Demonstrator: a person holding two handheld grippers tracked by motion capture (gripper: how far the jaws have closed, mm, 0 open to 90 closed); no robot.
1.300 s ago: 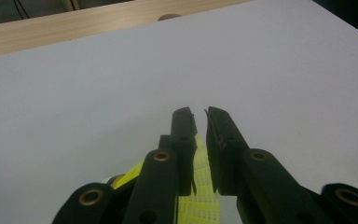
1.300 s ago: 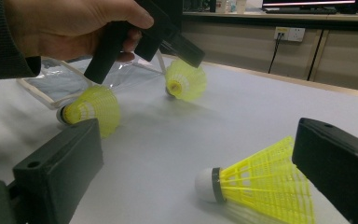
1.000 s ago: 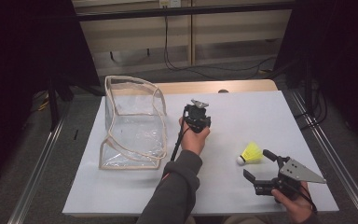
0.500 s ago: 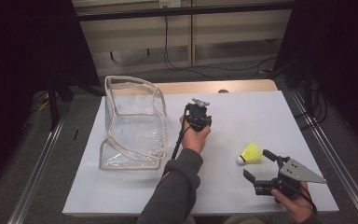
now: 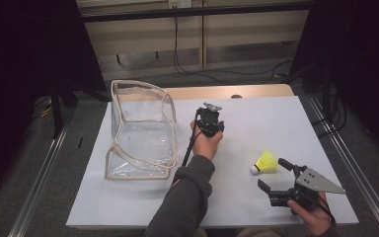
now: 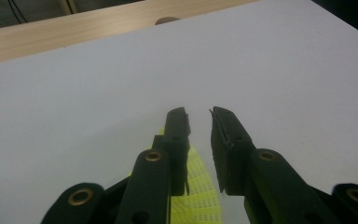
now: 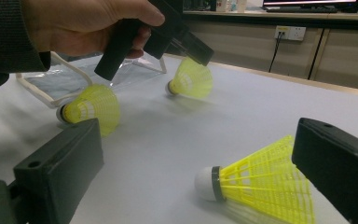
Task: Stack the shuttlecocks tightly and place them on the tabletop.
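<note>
- Three yellow shuttlecocks lie on the white tabletop point(image 5: 128, 207); one shuttlecock point(image 5: 265, 163) rests at 11 o'clock from the right tongs point(image 5: 273, 174), whose jaws stand wide apart around it without touching.
- Left tongs point(image 6: 199, 116) hold a narrow gap, pinching the yellow skirt of a second shuttlecock point(image 7: 192, 78).
- Third shuttlecock point(image 7: 91, 107) sits beside the clear plastic bag point(image 5: 140, 131), at 9 o'clock.

Left gripper point(image 5: 211, 123) raised mid-table, jaws narrowly parted; right gripper point(image 5: 275, 177) low near table edge, jaws spread wide.
</note>
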